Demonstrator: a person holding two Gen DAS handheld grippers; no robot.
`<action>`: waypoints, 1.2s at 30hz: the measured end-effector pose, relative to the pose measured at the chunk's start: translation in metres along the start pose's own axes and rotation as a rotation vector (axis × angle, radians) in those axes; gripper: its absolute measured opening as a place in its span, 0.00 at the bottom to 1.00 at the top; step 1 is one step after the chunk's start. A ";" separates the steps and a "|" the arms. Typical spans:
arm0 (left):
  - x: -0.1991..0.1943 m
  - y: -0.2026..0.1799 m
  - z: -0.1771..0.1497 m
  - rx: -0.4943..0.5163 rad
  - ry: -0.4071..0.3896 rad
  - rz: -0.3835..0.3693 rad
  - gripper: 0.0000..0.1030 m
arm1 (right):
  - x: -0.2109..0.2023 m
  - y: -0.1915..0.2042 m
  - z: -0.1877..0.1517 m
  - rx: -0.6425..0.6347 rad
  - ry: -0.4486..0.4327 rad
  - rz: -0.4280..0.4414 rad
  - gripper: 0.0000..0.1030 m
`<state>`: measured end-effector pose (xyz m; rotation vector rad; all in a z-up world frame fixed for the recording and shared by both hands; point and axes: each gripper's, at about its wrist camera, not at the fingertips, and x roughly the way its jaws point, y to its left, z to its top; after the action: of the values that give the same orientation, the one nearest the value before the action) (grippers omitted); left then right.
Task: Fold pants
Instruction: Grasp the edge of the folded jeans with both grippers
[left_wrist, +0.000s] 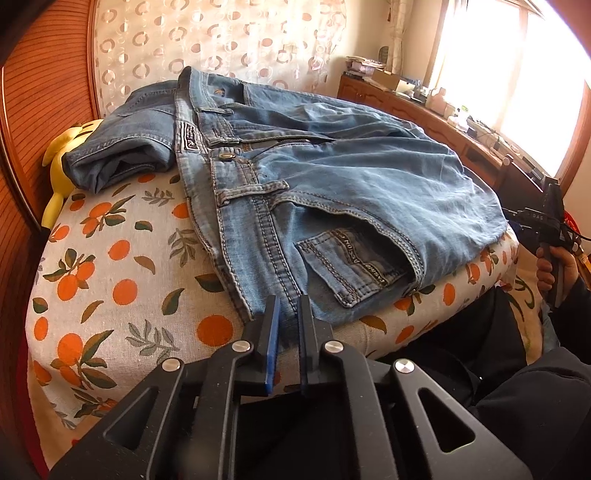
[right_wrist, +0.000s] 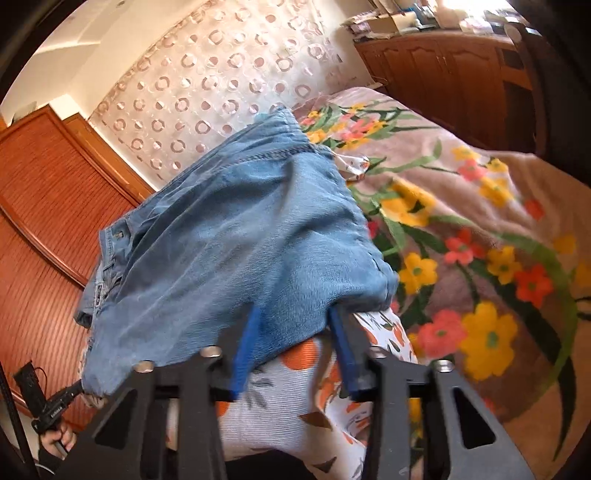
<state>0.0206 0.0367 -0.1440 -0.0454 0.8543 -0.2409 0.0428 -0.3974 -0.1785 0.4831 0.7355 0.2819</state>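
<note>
Jeans (left_wrist: 295, 192) lie folded on the orange-print cushion (left_wrist: 110, 280). Woven pocket tape reads "PASSION" upside down; the waistband patch is illegible. Your left gripper (left_wrist: 287, 314) is nearly closed, pinching the near denim edge. Your right gripper (right_wrist: 295, 325) is partly spread, with the folded hem between its blue fingers (right_wrist: 245, 350); whether the pads press on it is unclear.
</note>
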 end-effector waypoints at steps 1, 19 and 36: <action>-0.001 0.000 0.000 0.000 -0.001 0.003 0.09 | 0.000 0.004 0.000 -0.017 -0.002 -0.015 0.28; -0.007 0.003 -0.007 0.000 -0.015 -0.016 0.34 | -0.001 0.007 -0.001 -0.061 -0.003 -0.045 0.26; -0.014 -0.001 0.001 -0.028 -0.032 -0.083 0.18 | -0.015 0.006 -0.002 -0.047 -0.045 -0.061 0.09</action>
<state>0.0126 0.0385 -0.1330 -0.1108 0.8253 -0.3050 0.0301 -0.3977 -0.1675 0.4205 0.6970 0.2300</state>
